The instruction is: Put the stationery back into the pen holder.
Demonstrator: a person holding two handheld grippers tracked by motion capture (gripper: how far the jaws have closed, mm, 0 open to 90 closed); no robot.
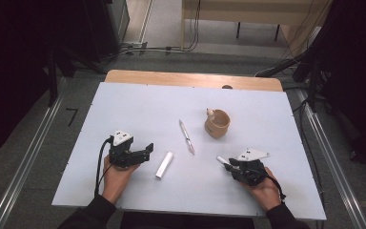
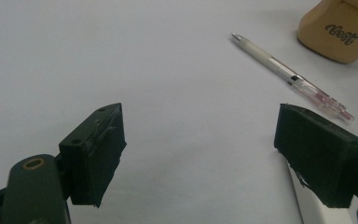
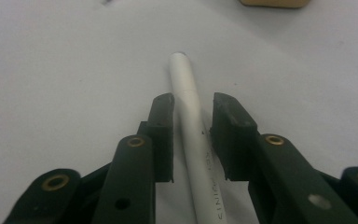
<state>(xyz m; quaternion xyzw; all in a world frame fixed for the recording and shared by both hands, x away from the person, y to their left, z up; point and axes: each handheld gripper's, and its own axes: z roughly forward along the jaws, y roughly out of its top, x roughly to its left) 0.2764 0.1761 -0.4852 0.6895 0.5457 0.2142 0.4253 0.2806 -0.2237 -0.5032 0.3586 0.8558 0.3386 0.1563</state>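
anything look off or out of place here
Nothing is spilled or broken. The pens are scattered rather than in the cup: a clear pen lies beside it, a white pen lies by the left gripper, and another white pen lies between the right gripper's jaws.

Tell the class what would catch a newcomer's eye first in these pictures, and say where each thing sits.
First, the right gripper at the table's near right, its jaws on either side of a white marker, though a grip is not certain. Next, the tan cup right of centre, with a clear pen lying beside it. Last, the left gripper, jaws wide, at the near left by a white tube.
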